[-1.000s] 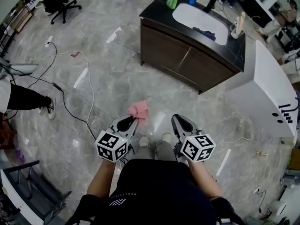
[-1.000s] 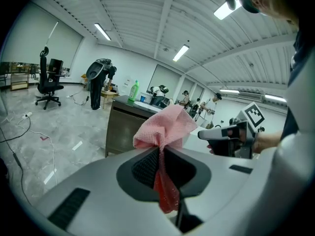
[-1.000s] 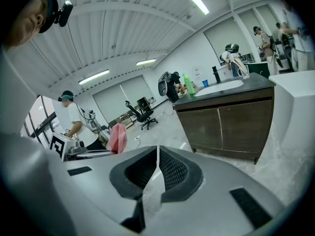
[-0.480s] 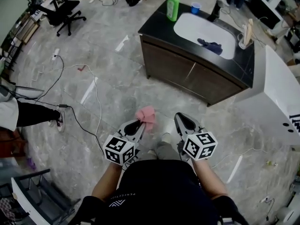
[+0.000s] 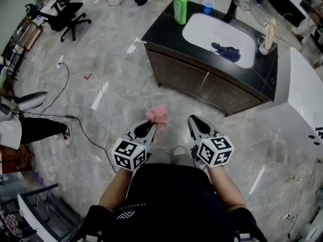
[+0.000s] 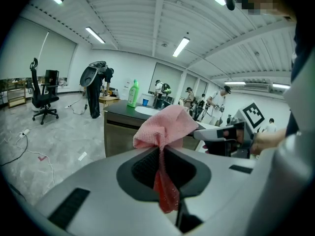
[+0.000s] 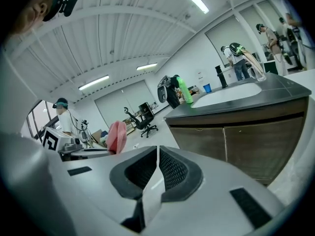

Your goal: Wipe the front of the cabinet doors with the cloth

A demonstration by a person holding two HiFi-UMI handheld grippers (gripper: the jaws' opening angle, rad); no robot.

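A pink cloth [image 5: 158,114] bunches out of my left gripper [image 5: 153,125], whose jaws are shut on it; in the left gripper view the cloth [image 6: 165,127] rises above the jaws, with a tail hanging down between them. My right gripper [image 5: 195,120] is shut with nothing in it. Both are held low in front of the person, over the floor. The dark brown cabinet doors [image 5: 204,83] stand ahead under a black counter, a step away. In the right gripper view the cabinet doors [image 7: 241,141] fill the right side.
On the counter [image 5: 161,26] are a white sink [image 5: 219,32] with a dark rag [image 5: 226,51], a green bottle [image 5: 179,5] and a blue cup [image 5: 207,6]. A white unit [image 5: 298,112] stands right of the cabinet. Cables [image 5: 91,117] lie on the floor at left, near a person's leg [image 5: 35,130].
The person has stepped closer to the cabinet, which now sits nearer and larger in the head view. Both grippers stay shut, the cloth still in the left one.
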